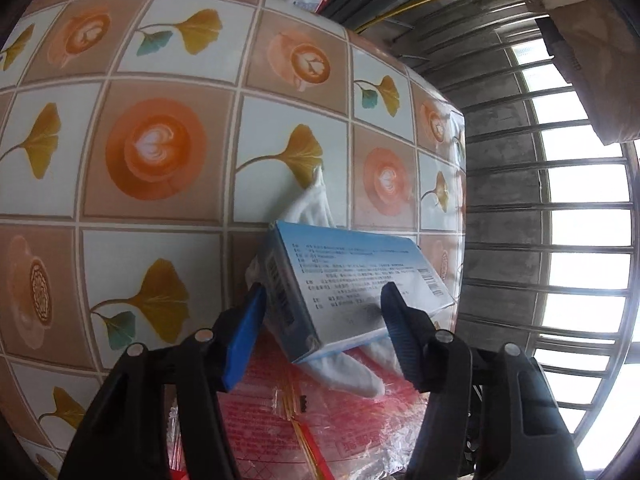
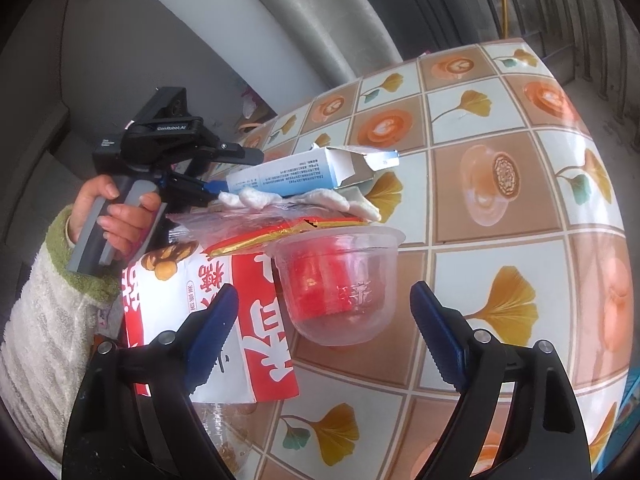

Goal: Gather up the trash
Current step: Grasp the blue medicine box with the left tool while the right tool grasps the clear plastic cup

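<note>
A blue and white cardboard box (image 1: 352, 272) lies tilted on a white glove (image 1: 348, 372) and a red plastic wrapper (image 1: 320, 420). My left gripper (image 1: 324, 292) has closed on the box: one blue pad touches its barcode side and the other rests on its printed face. In the right wrist view the same box (image 2: 296, 176) tops a pile of trash, with its end flap open. A clear plastic cup (image 2: 340, 280) with red inside sits just ahead of my right gripper (image 2: 322, 290), which is open and touches nothing.
A red and white snack bag (image 2: 256, 320) and a clear bottle (image 2: 224, 432) lie under the pile. The table (image 2: 500, 208) has a tile-pattern cover. A hand (image 2: 120, 212) in a fluffy sleeve holds the left gripper's handle. A metal railing (image 1: 540, 240) runs beyond the table edge.
</note>
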The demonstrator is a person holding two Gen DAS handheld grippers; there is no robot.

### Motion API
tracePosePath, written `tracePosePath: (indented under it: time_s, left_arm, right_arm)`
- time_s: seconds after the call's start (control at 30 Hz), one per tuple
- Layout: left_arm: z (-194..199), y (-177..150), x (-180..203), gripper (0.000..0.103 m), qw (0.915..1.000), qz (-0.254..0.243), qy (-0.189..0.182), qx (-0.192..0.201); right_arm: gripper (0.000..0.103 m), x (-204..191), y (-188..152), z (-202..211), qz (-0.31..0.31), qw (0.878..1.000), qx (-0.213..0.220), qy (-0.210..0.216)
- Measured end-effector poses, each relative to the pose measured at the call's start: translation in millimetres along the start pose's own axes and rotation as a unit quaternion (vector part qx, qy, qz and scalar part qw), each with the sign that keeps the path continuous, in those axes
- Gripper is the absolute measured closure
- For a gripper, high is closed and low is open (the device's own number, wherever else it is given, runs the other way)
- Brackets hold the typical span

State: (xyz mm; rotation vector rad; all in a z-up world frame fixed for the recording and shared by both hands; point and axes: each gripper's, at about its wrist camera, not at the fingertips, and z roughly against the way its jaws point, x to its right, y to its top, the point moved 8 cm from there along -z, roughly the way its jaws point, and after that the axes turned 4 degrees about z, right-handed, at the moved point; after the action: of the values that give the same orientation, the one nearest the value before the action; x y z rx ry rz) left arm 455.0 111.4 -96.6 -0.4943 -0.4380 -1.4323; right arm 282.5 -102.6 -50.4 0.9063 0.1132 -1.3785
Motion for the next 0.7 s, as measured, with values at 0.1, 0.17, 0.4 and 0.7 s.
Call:
tracePosePath:
  time_s: [0.1, 0.17, 0.4, 0.7]
  left_arm:
    - [-3.4, -4.0, -1.0, 0.045, 0.9998, 0.004, -0.01, -0.019]
    - [-6.9, -5.3, -3.2, 0.045, 0.9995, 0.013, -0.014, -0.026]
    - [-12.8, -4.9, -5.6, 0.044, 0.9995, 0.015, -0.009, -0.025]
    - [-14.5, -0.7, 8.2, 0.051, 0.9993, -0.037, 0.005, 0.0]
  right_arm:
    - [0.021, 2.0, -0.8, -1.8, -0.003, 1.0, -0.002, 0.003]
    - [0.021, 2.4, -1.2, -3.2, -0.005, 1.0, -0.003, 0.005]
    - [0.023, 2.7, -1.2, -2.6, -0.009, 1.0, -0.002, 0.009]
    - [0.029, 1.2, -9.2, -8.0, -0.01, 1.0, -0.019, 0.017]
